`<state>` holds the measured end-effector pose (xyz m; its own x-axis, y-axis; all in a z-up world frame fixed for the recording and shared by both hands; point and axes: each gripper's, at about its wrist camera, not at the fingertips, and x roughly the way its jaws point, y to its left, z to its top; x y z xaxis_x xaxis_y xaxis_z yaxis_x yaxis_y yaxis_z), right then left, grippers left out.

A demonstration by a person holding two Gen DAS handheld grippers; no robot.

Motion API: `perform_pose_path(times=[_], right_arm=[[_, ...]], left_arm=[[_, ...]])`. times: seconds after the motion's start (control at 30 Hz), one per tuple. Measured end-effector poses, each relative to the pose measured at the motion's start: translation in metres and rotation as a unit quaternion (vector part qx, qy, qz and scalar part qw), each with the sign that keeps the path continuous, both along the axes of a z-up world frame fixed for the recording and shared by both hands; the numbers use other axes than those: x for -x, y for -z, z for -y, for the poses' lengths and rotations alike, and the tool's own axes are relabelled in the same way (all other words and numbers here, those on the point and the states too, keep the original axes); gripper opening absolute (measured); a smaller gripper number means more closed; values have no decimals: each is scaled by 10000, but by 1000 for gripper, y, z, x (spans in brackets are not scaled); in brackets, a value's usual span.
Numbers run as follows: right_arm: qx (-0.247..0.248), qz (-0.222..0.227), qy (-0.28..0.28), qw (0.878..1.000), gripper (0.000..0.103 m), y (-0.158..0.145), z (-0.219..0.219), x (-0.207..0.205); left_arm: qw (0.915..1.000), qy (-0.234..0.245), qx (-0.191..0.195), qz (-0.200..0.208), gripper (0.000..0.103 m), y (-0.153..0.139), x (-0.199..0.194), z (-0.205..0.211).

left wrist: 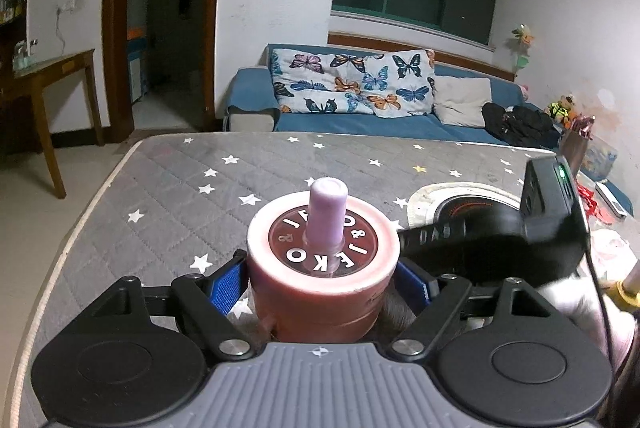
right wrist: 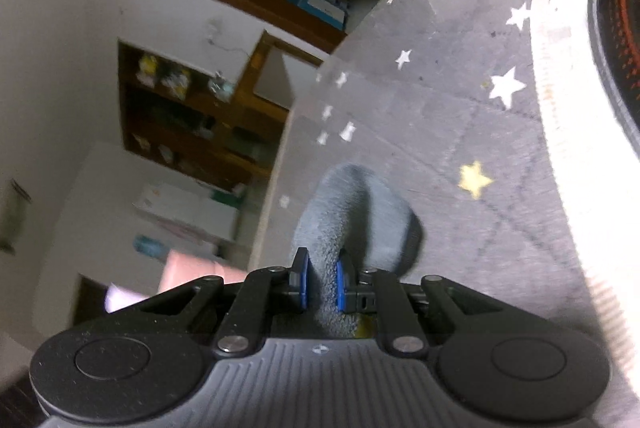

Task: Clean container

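Observation:
A pink round container (left wrist: 324, 292) with a dark lettered lid and a lilac spout (left wrist: 327, 212) stands upright between my left gripper's blue pads (left wrist: 226, 284). My left gripper (left wrist: 322, 288) is shut on its sides, holding it over the grey star-patterned mattress (left wrist: 168, 196). My right gripper (right wrist: 322, 284) is shut on a grey cloth (right wrist: 352, 216), which bulges out past the fingertips above the mattress (right wrist: 440, 108). The right gripper's black body (left wrist: 552, 212) shows at the right of the left wrist view.
A round white-rimmed device with a black and red centre (left wrist: 460, 204) lies on the mattress to the right; it also shows in the right wrist view (right wrist: 568, 68). A blue sofa (left wrist: 360, 116) stands behind. A wooden table (left wrist: 48, 76) and shelves (right wrist: 192, 116) stand at the left.

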<state>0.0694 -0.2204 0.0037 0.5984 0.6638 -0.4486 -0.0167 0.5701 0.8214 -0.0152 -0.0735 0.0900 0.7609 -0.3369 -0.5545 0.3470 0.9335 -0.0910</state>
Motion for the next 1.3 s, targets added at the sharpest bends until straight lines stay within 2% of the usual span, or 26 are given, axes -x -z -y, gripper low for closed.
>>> perform_pose_path(times=[0.17,0.43,0.63,0.83,1.0,1.1,1.3], right_arm=[[645,135,-86,9978,12,-9,-7,22],[849,244,-150,9960,12,-20,-5,61],[396,291,-74,9988,12,-31,13,72],[-142,658,-78,9977,12,-63,23,62],[-491,909,-226,9944,14,-84,21,47],[-519,851,-305,9946,14,-81,15,37],[-461,297,-181,9983,14,-40,15,28]], left_arm=[[9996,-246,-149,46,85,-1,4,11],[9980,-569,-236,109,83,-2,-2,19],[9992,-170,-285,224,82,0,2,11],[9970,590,-338,358,82,1,4,1],[9947,936,-248,339,82,2,-1,-10],[9942,975,-251,368,82,3,0,-8],[9941,973,-256,406,82,6,1,-6]])
